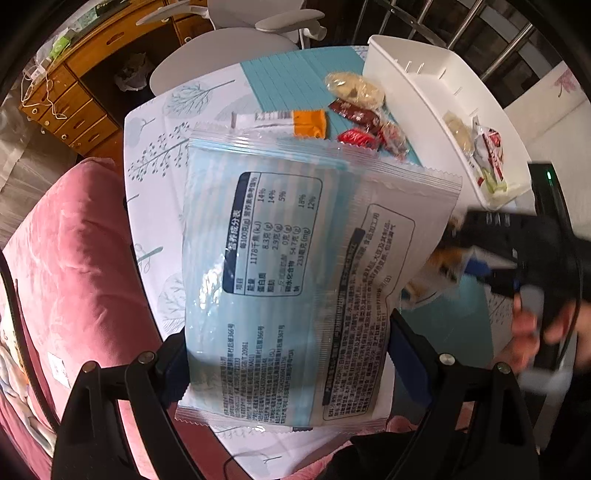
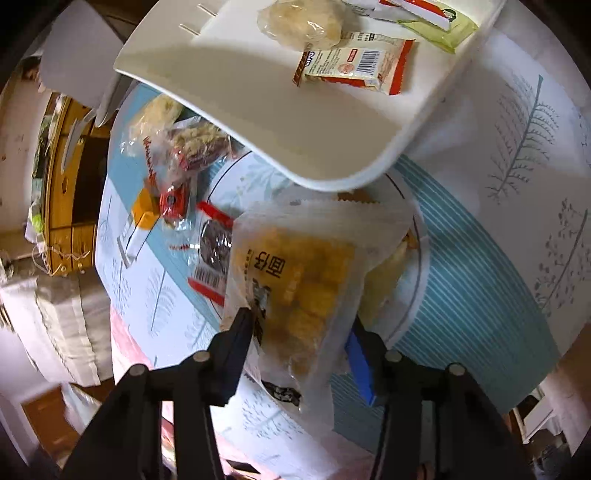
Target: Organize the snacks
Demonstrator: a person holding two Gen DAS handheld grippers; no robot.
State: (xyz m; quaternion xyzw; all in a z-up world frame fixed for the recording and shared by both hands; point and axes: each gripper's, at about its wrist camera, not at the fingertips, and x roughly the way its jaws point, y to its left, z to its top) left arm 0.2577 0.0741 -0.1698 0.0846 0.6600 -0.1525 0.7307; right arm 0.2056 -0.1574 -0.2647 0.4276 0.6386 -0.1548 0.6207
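In the left wrist view a big pale blue snack packet [image 1: 280, 258], its printed back facing the camera, hangs above the table with my left gripper [image 1: 288, 343] shut on its lower part. My right gripper [image 1: 458, 247] shows blurred at the right edge. In the right wrist view that gripper [image 2: 301, 325] is shut on a clear packet of yellow snacks [image 2: 295, 280], which sits below the white bin [image 2: 295, 129]. The bin [image 1: 424, 92] holds a pale rice snack [image 2: 306, 22], an orange-and-white packet [image 2: 354, 62] and a green packet [image 2: 443, 18].
Loose snacks lie on the tree-print tablecloth [image 1: 155, 155]: an orange-and-white bar [image 1: 288, 122], red wrappers [image 1: 354, 138], a pale packet [image 1: 354, 88] and a dark biscuit packet [image 2: 214, 251]. A pink sofa [image 1: 74, 277], a grey chair [image 1: 229, 48] and wooden drawers [image 1: 74, 96] surround the table.
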